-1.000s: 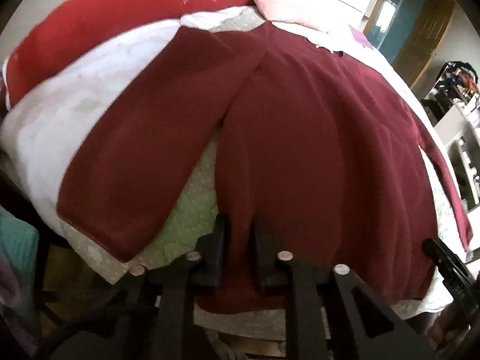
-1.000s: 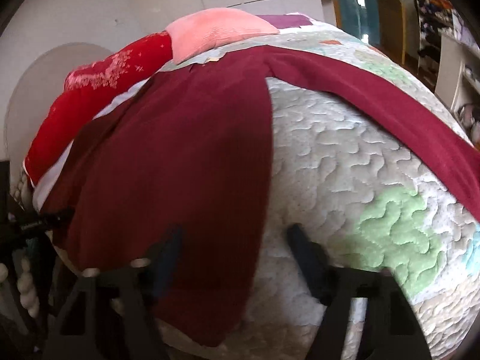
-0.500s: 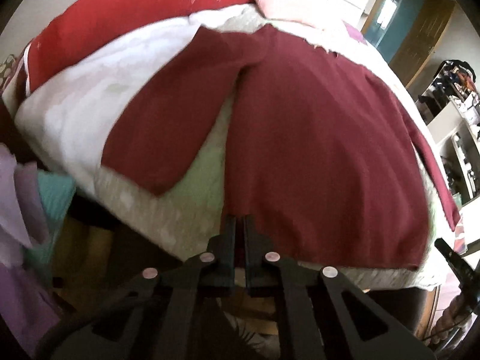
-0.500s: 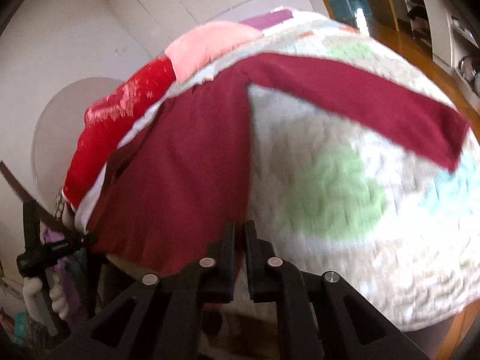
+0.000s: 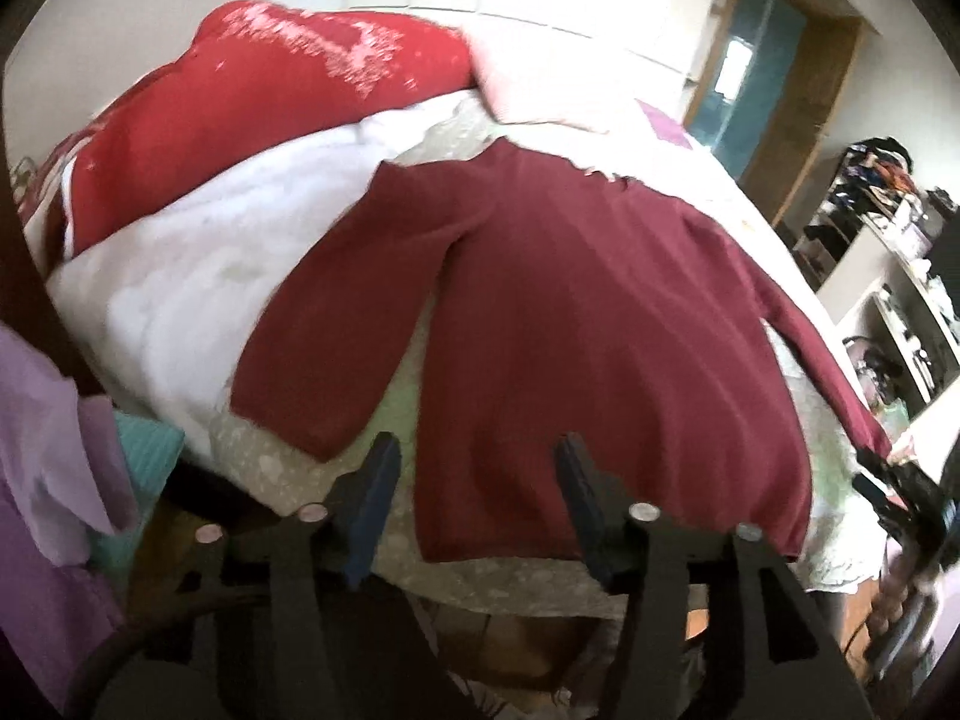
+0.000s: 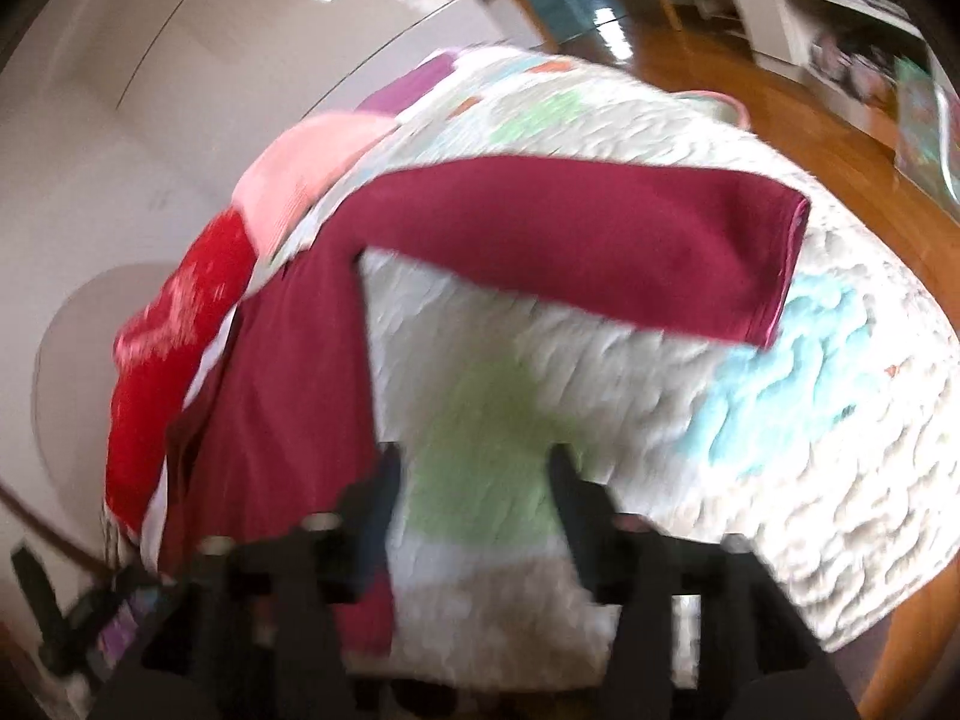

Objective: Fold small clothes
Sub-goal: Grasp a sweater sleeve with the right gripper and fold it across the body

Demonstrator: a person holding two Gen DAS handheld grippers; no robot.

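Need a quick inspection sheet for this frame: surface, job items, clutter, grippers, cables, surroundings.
Surface: quilted bedspread, pastel patches.
Job's things: maroon long-sleeved top spread flat, both sleeves out.
Clutter: red blanket, white blanket, pink pillow near the head; lilac cloth beside the bed.
Grippers: left hand-held gripper open over the hem; right hand-held gripper open, empty.
Cables: nothing seen.
Surroundings: wooden floor, shelves, teal door.
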